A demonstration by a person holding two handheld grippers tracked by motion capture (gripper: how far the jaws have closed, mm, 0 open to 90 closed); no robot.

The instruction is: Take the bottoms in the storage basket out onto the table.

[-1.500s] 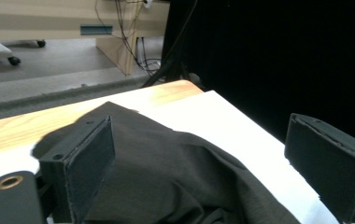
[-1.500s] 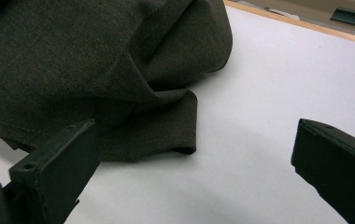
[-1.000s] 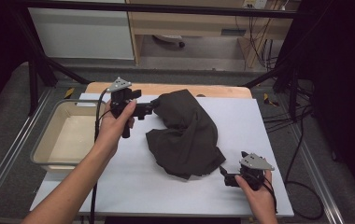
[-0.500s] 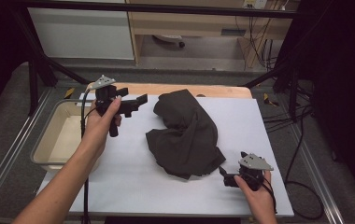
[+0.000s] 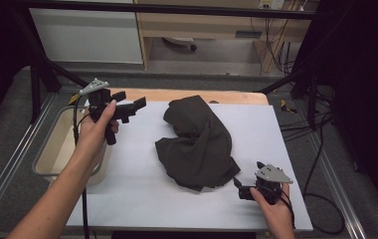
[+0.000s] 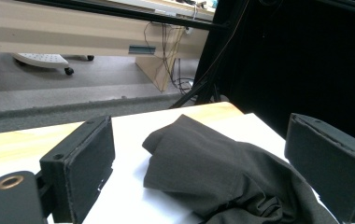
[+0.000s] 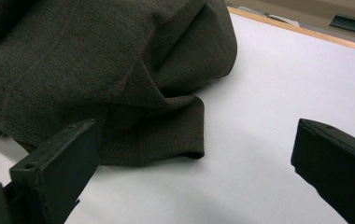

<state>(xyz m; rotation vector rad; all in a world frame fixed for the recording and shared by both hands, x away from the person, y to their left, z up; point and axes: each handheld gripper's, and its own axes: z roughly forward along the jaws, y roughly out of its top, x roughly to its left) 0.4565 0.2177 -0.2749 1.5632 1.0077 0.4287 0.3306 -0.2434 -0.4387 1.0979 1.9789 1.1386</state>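
A crumpled dark grey-brown cloth (image 5: 197, 144) lies in the middle of the white table top (image 5: 142, 194). My left gripper (image 5: 130, 102) is held above the table's far left, open and empty, pointing right toward the cloth (image 6: 222, 172), apart from it. My right gripper (image 5: 240, 189) sits low at the near right, open and empty, just off the cloth's near corner (image 7: 185, 140). Its jaws stand wide, with the cloth's folded edge ahead of the left jaw.
A shallow beige bin (image 5: 52, 149) stands at the table's left side under my left forearm. A wooden strip (image 5: 187, 94) runs along the far edge. Black stands and cables (image 5: 306, 99) lie to the right, and a desk (image 6: 73, 32) is beyond.
My left gripper has let go of the cloth's far-left edge, lifted and drawn back to the left, now open. The right gripper has stayed put.
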